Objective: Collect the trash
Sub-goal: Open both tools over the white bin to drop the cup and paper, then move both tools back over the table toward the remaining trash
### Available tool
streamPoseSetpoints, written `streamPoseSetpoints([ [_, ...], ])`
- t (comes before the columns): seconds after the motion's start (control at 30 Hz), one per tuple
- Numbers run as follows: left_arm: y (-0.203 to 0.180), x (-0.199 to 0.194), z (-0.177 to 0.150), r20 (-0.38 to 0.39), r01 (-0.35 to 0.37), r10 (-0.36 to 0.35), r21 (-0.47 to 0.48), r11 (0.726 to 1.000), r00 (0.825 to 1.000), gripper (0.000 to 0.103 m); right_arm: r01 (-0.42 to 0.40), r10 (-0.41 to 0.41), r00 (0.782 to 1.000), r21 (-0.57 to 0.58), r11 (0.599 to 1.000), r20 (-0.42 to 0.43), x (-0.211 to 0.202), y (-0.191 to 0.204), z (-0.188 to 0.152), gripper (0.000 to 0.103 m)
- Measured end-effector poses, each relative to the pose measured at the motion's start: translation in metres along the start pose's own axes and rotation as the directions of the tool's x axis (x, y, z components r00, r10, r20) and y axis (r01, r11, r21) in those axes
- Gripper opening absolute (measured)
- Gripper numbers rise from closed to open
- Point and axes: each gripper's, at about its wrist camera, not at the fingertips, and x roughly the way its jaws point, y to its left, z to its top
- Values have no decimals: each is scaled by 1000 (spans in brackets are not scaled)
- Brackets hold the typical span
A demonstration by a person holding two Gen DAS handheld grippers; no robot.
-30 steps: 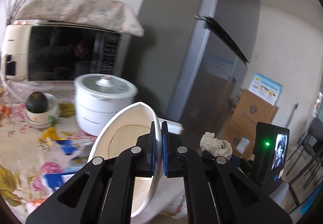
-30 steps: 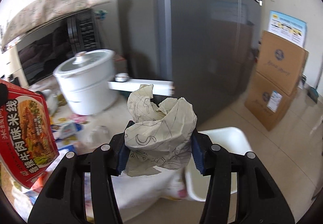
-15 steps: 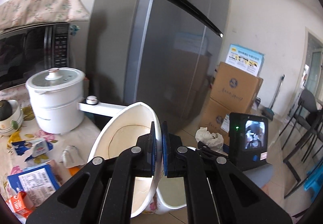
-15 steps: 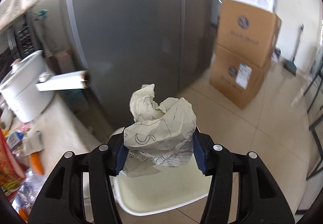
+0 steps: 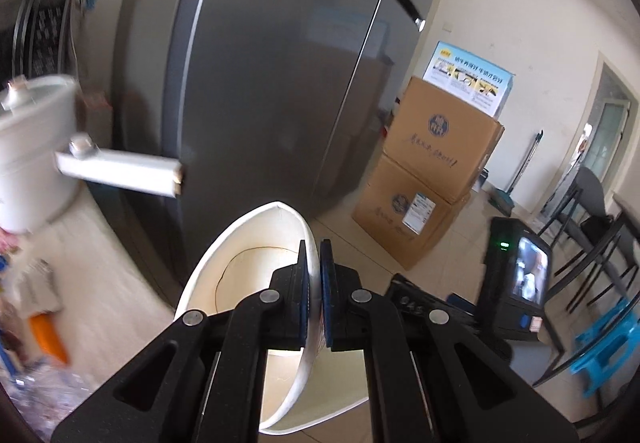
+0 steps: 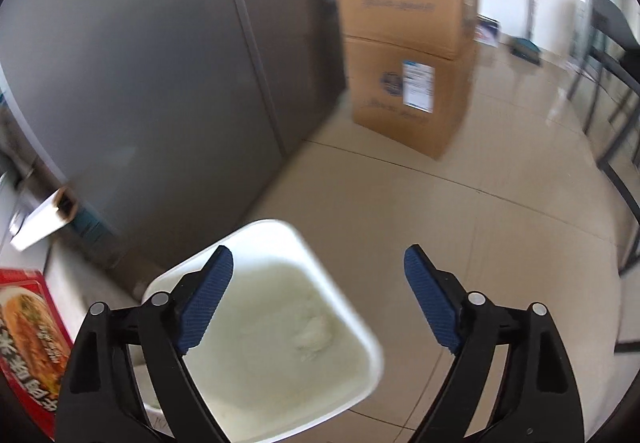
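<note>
The rim of a paper bowl (image 5: 244, 283) is pinched between the narrow jaws of the left gripper (image 5: 314, 275); the right gripper (image 6: 318, 283) is spread wide and nothing is held; below it a white bin (image 6: 352, 307) is seen, with a crumpled wad (image 6: 314, 335) lying blurred inside; a fridge (image 6: 160, 55) and boxes (image 6: 408, 43) are set behind.
</note>
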Motion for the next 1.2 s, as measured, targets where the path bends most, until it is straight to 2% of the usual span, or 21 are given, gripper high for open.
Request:
streamPoseSetpoints([
  [0.27, 15, 56, -1, -104, 50, -67, -155, 987, 992, 5, 120, -121, 992, 16, 993, 40, 0, -18, 4, 95],
  [0.43, 8, 78, -2, -139, 31, -54, -163, 986, 989, 7, 159, -159, 985, 14, 987, 63, -5, -24, 7, 96],
  [0.5, 7, 80, -1, -140, 30, -53, -166, 986, 989, 14, 155, -155, 986, 6, 988, 60, -4, -25, 7, 96],
  [0.57, 8, 77, 0, -131, 24, -47, -172, 985, 990, 28, 150, -150, 987, -1, 989, 59, -6, -22, 6, 96],
  [0.63, 10, 74, 0, -126, 15, -37, -169, 985, 991, 29, 141, -140, 988, -7, 990, 65, -11, -20, 4, 96],
  [0.73, 16, 63, -4, -126, -25, 6, -151, 988, 992, 31, 124, -122, 989, -16, 992, 82, -19, -16, 3, 96],
  [0.87, 26, 45, -9, -105, -81, 67, -142, 987, 992, 47, 106, -101, 989, -46, 993, 104, -30, -5, -2, 96],
  [0.97, 33, 34, -12, -97, -125, 113, -131, 983, 989, 48, 98, -88, 989, -75, 992, 119, -38, 4, -6, 96],
  [1.0, 35, 29, -13, -96, -142, 131, -125, 982, 987, 49, 95, -85, 989, -82, 992, 122, -39, 7, -6, 96],
  [1.07, 40, 20, -16, -89, -180, 171, -114, 977, 981, 58, 89, -75, 988, -102, 991, 132, -43, 15, -9, 96],
  [1.13, 45, 12, -18, -78, -213, 205, -109, 971, 976, 63, 83, -65, 988, -120, 989, 143, -49, 23, -12, 96],
  [1.2, 50, 3, -19, -70, -248, 242, -98, 964, 968, 63, 68, -45, 987, -143, 987, 157, -56, 33, -15, 96],
])
